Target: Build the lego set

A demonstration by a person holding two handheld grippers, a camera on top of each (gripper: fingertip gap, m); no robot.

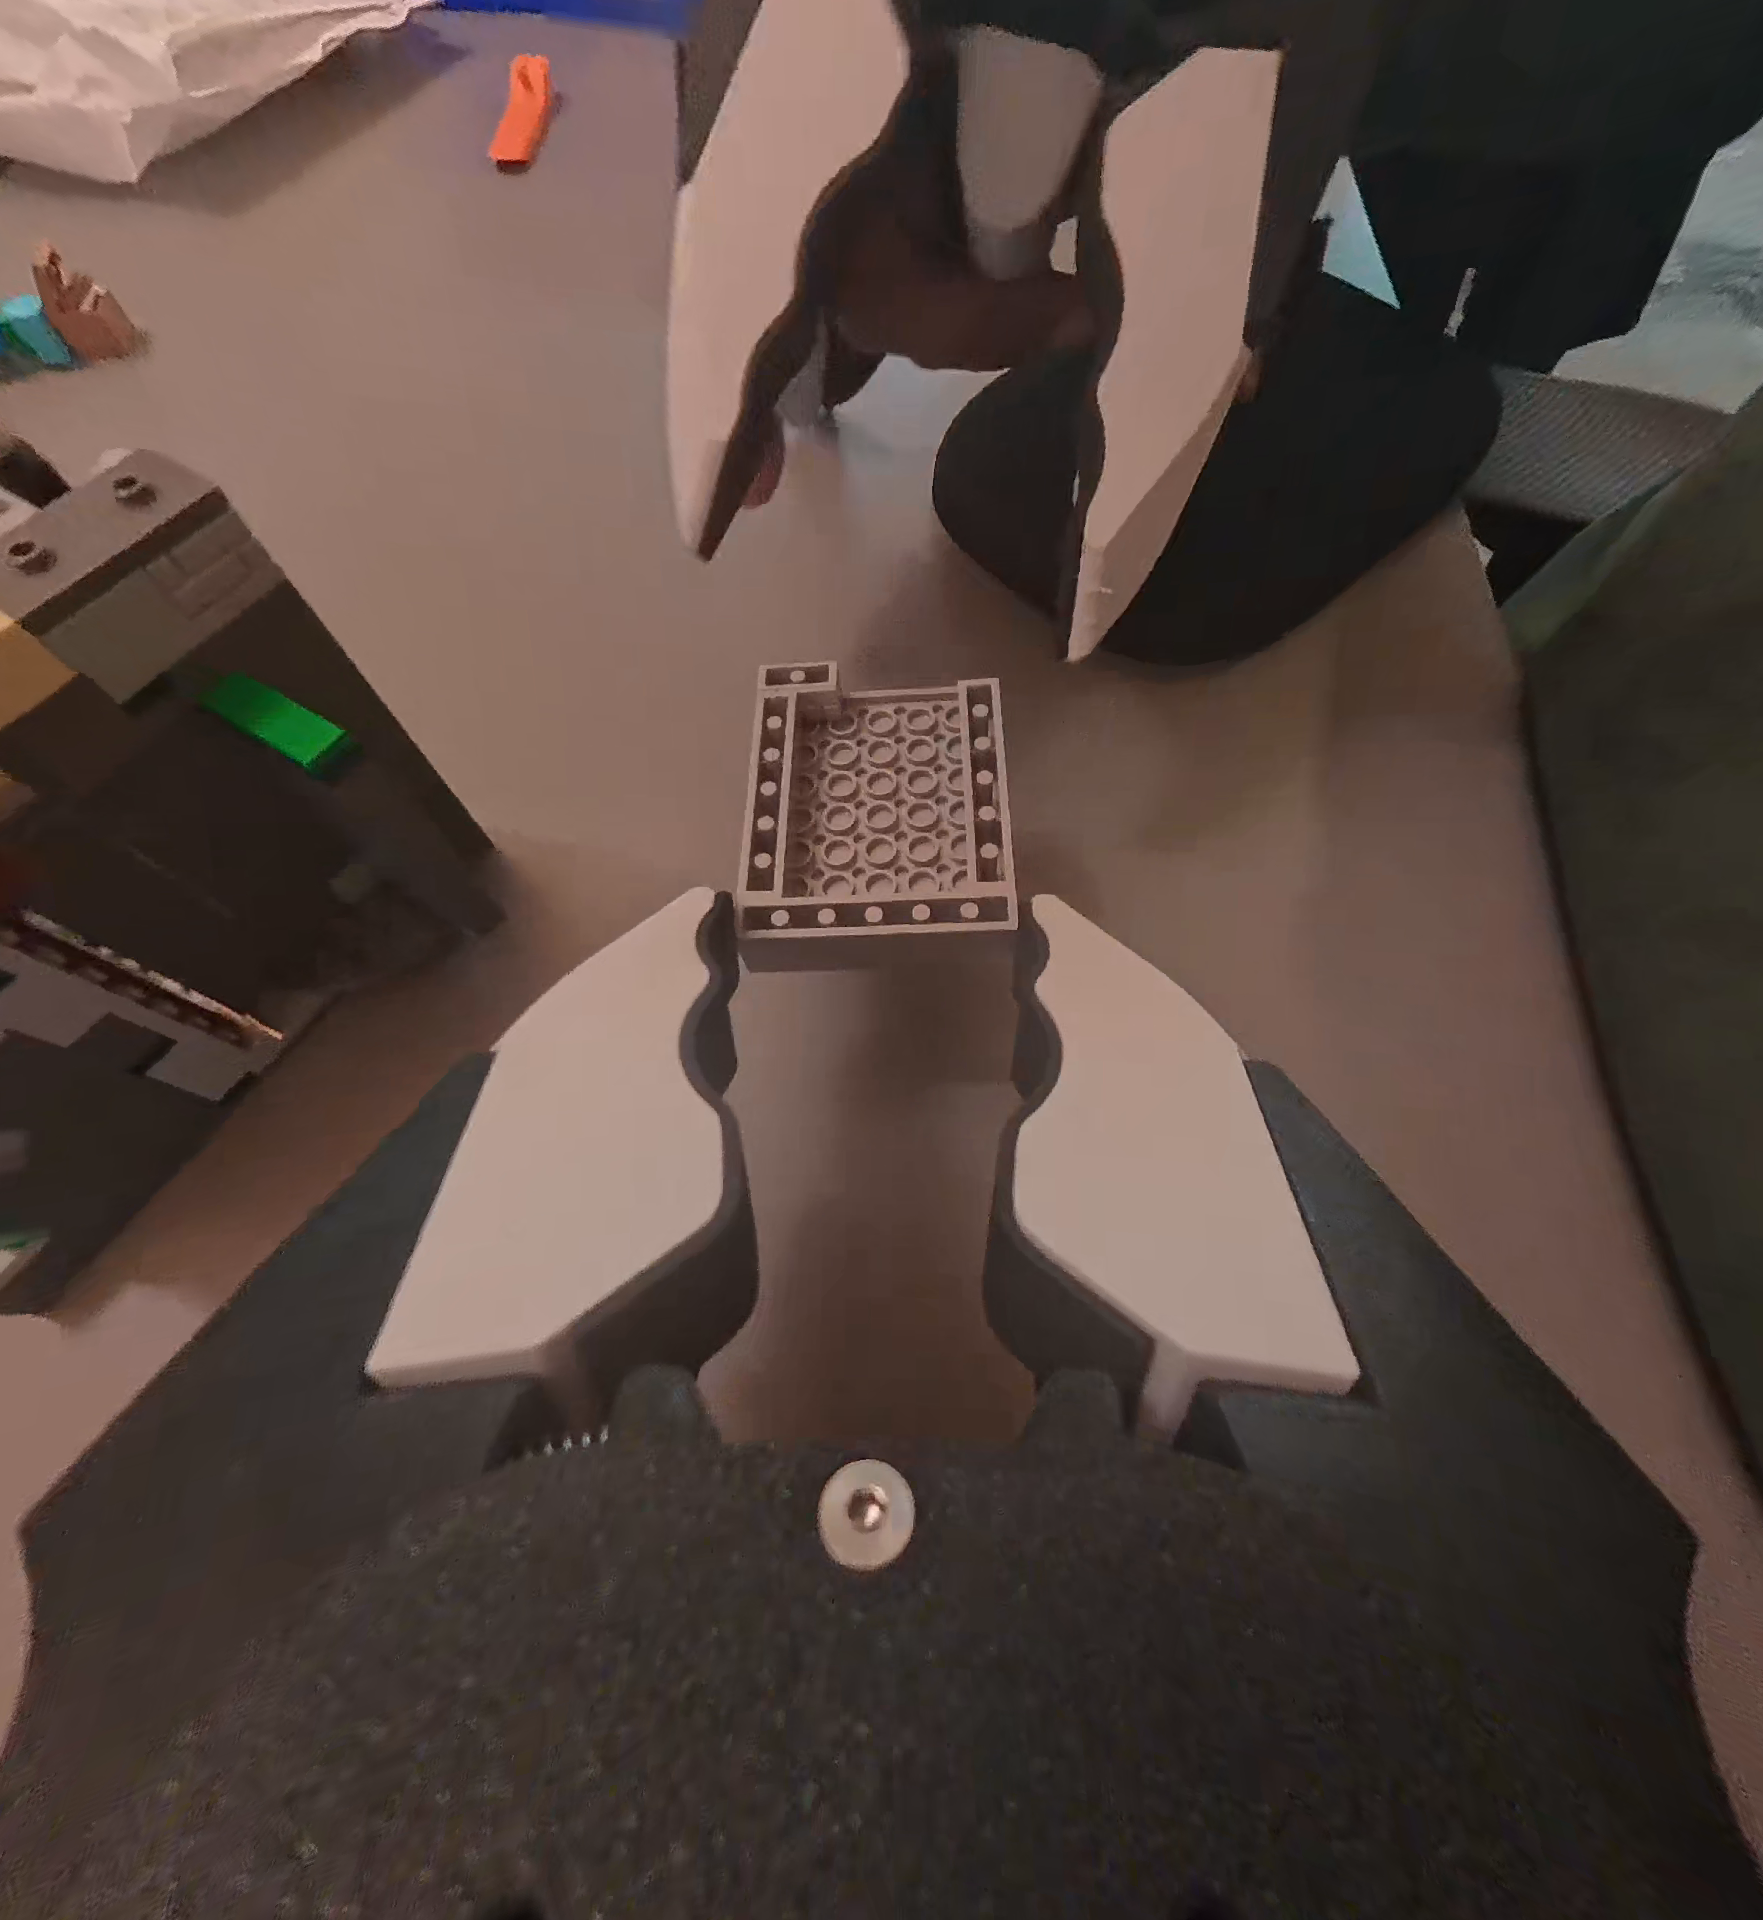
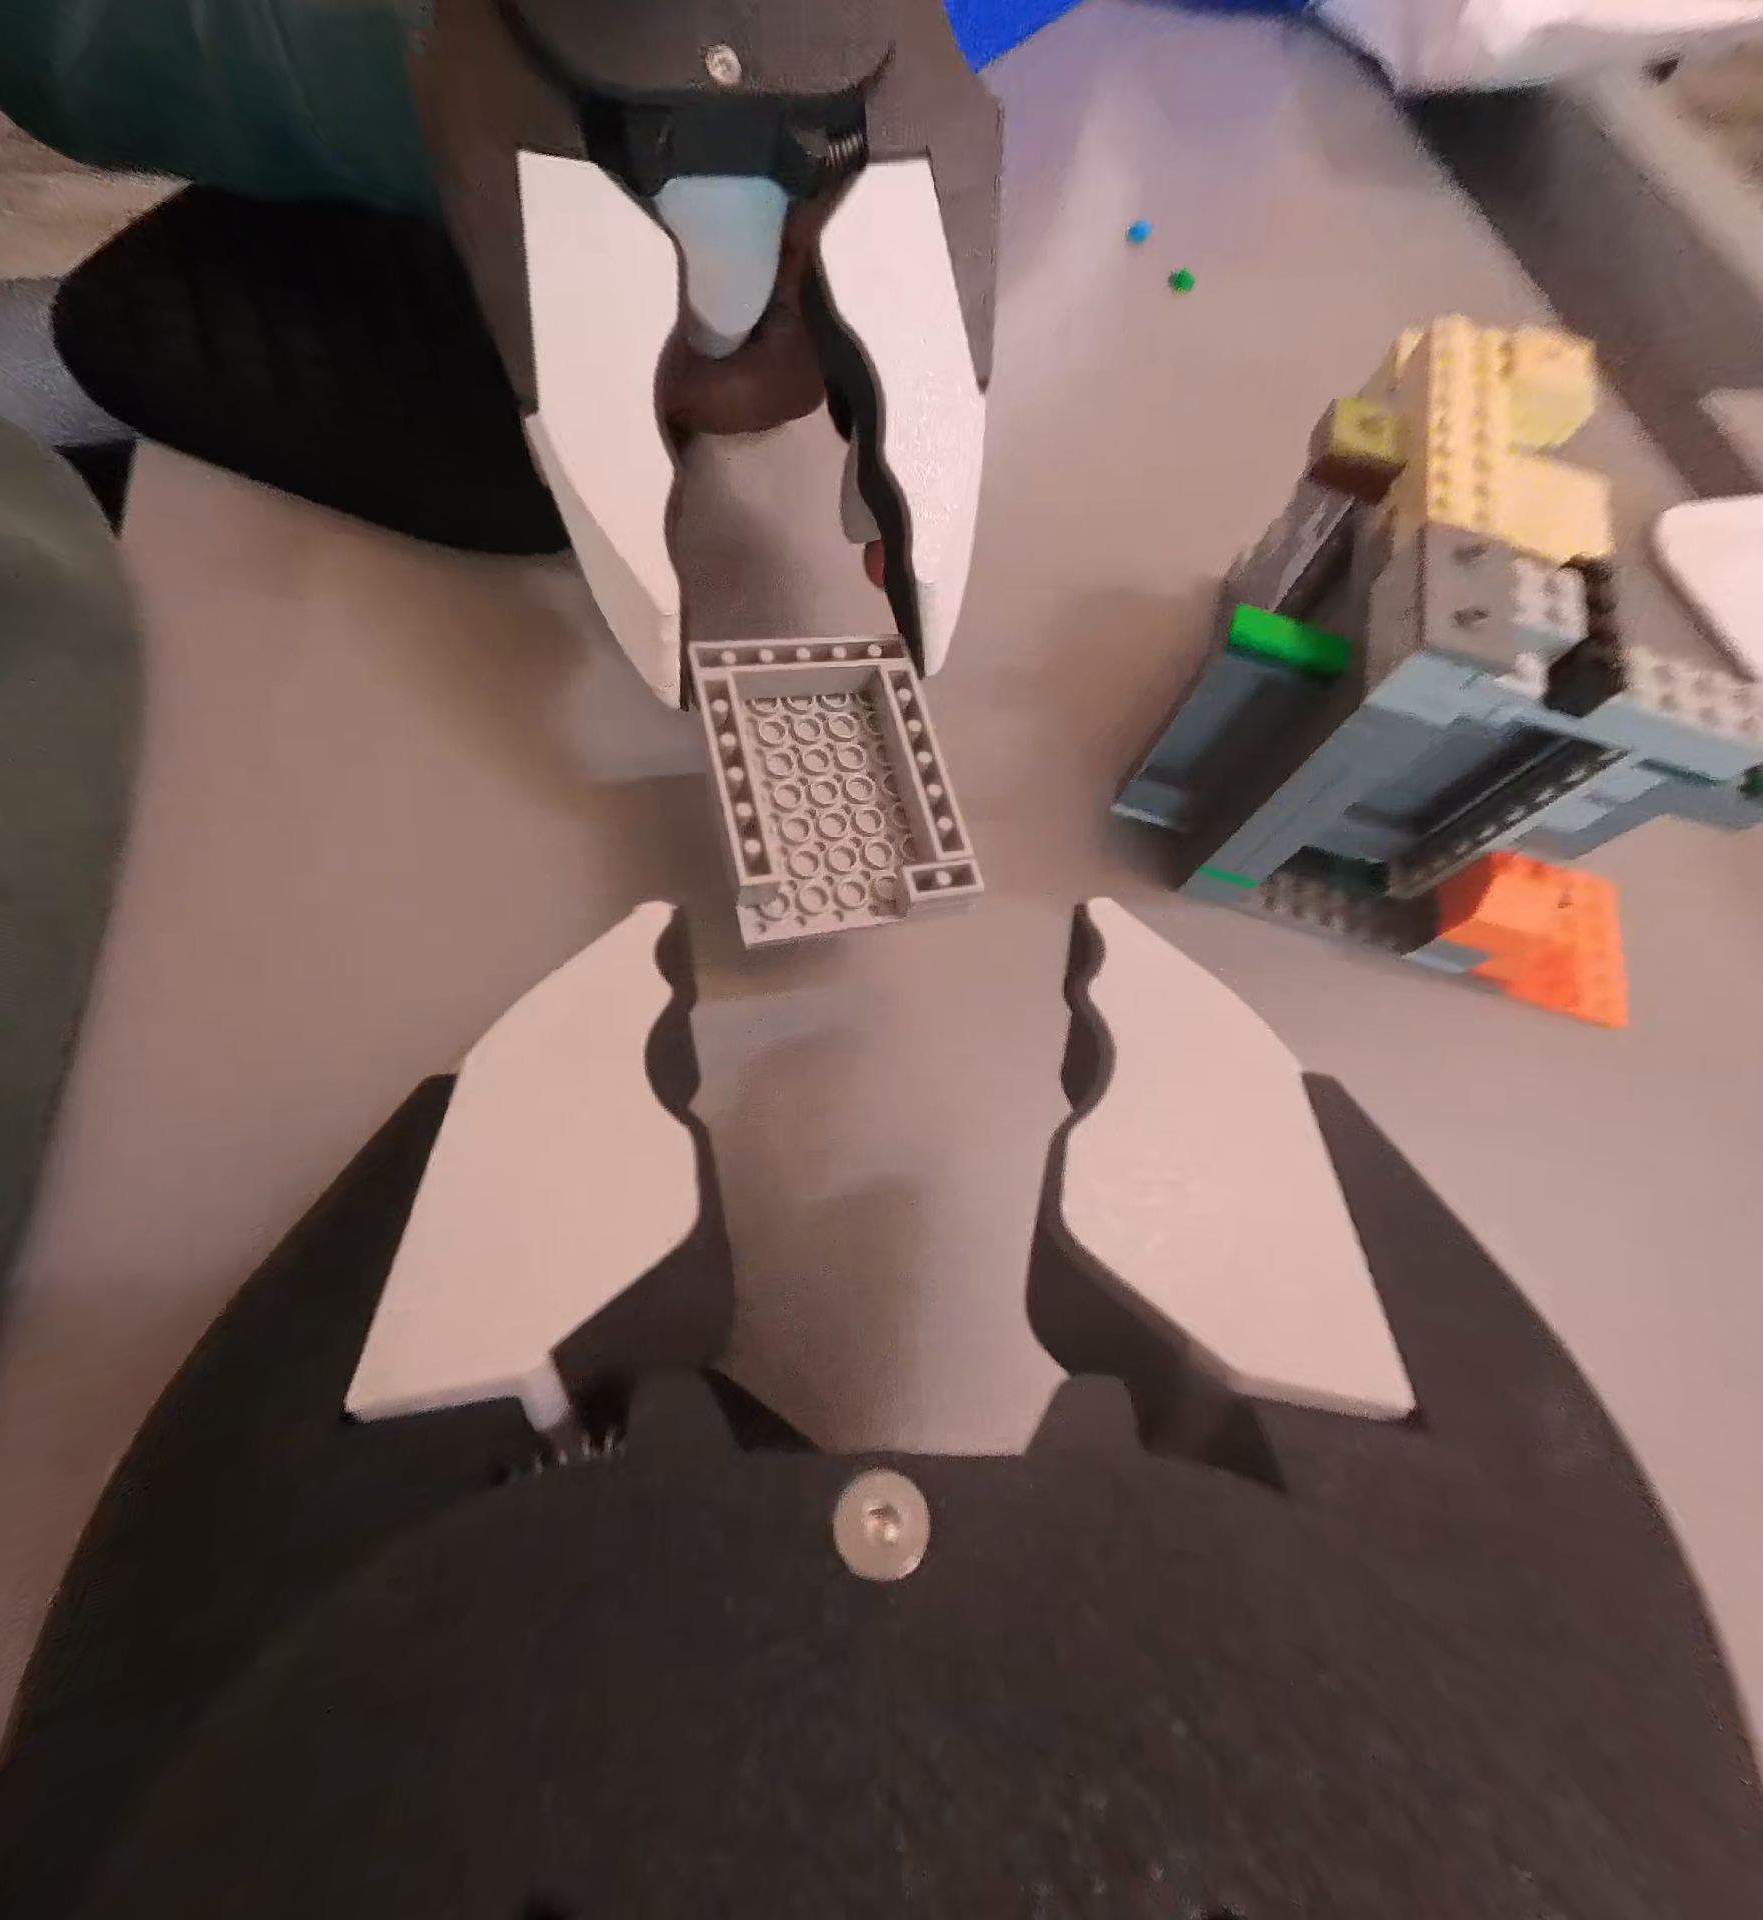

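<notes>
A grey walled brick tray (image 1: pixel 877 810), with ring-shaped tubes showing inside it, sits between the tips of my left gripper (image 1: pixel 877 920). Both pads (image 1: pixel 719 925) press on its near end and hold it a little above the grey table (image 1: pixel 503 540). The right wrist view shows the same tray (image 2: pixel 835 790) gripped at its far end by the left gripper (image 2: pixel 799 665). My right gripper (image 2: pixel 877 914) is open wide and empty, with its tips just short of the tray's open end. It also shows in the left wrist view (image 1: pixel 892 597), beyond the tray and not touching it.
A large grey, tan and green brick building (image 1: pixel 160 727) (image 2: pixel 1459 665) lies on the table beside the tray. An orange piece (image 1: pixel 522 109), small loose bricks (image 1: pixel 25 332) and white paper (image 1: pixel 108 73) lie farther off. A black round object (image 1: pixel 1272 499) is behind the right gripper. Tip to tip, the grippers are about 6 centimeters apart.
</notes>
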